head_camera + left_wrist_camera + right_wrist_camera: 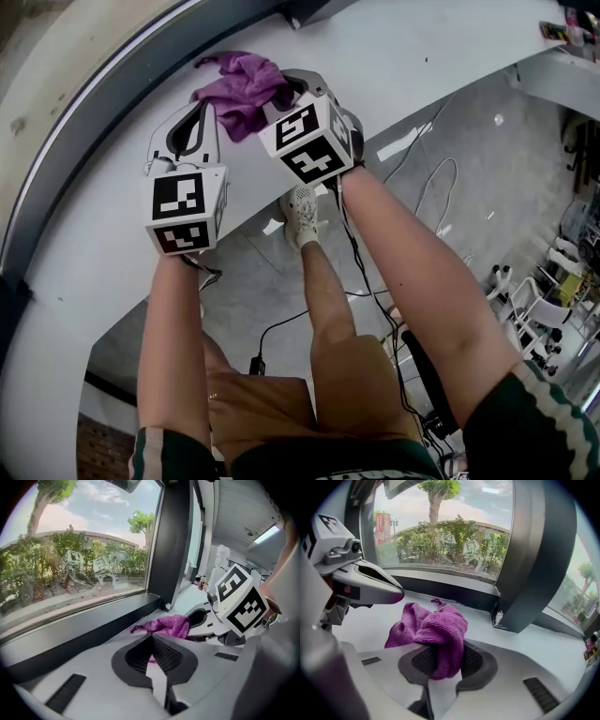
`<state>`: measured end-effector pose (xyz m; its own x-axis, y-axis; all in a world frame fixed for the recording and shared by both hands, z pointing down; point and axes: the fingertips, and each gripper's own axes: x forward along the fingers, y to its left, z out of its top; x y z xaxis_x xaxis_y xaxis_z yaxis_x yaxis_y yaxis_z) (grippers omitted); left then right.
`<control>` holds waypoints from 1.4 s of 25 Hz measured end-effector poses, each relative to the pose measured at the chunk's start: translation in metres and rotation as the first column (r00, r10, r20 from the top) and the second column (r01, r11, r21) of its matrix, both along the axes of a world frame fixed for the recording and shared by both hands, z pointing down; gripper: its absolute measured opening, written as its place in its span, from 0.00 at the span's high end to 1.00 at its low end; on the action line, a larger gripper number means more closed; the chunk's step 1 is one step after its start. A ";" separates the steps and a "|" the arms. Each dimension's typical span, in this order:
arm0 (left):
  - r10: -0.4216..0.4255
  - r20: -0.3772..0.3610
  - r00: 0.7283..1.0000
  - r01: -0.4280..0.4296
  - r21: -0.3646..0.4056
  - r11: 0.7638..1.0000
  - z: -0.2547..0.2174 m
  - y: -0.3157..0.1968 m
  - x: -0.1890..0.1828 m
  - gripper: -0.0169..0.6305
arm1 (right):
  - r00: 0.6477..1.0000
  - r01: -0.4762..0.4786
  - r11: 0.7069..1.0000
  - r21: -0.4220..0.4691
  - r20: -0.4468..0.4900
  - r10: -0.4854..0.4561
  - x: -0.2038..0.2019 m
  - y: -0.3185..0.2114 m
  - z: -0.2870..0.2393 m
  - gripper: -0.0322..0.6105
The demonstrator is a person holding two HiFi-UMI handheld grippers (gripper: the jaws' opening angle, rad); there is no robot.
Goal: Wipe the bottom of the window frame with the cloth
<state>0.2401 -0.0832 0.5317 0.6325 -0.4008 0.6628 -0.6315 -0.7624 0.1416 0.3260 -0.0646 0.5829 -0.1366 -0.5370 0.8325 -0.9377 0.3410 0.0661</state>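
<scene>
Purple cloth (242,86) lies bunched on the white sill (441,47), near the dark bottom rail of the window frame (440,587). Right gripper (446,662): jaws clamped on a cloth fold. Left gripper (152,641): jaws closed tip to tip, empty, just beside the cloth. Bare sill runs on past the upright post (534,573).

No word, brand or number can be read anywhere; the cubes on the left gripper (202,109) and the right gripper (278,94) carry only black-and-white square markers; the red banners (382,527) outside the window (440,541) are too small to read.
</scene>
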 end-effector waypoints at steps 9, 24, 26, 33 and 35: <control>0.044 -0.029 0.999 -0.044 0.008 0.999 -0.010 0.006 0.051 0.96 | 0.992 -0.127 0.992 -0.016 -0.030 0.126 0.066 0.010 0.001 0.79; 0.086 -0.035 0.996 -0.087 -0.011 0.996 -0.006 0.025 0.083 0.96 | 0.990 -0.131 0.991 -0.011 0.043 0.131 0.067 0.019 0.002 0.79; 0.090 -0.033 0.995 -0.091 -0.015 0.996 -0.006 0.030 0.083 0.96 | 0.990 -0.136 0.991 -0.013 0.044 0.136 0.068 0.024 0.001 0.79; 0.102 -0.034 0.994 -0.102 -0.028 0.994 0.012 0.074 0.080 0.96 | 0.992 -0.124 0.992 -0.026 0.027 0.124 0.067 0.072 0.013 0.79; 0.113 -0.037 0.993 -0.114 -0.026 0.993 0.013 0.085 0.080 0.96 | 0.991 -0.127 0.992 -0.024 0.031 0.128 0.066 0.085 0.015 0.79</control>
<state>0.3206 0.0019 0.5451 0.6966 -0.3065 0.6487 -0.5348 -0.8245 0.1847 0.3921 0.0203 0.5980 -0.0953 -0.5336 0.8403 -0.9753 0.2192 0.0286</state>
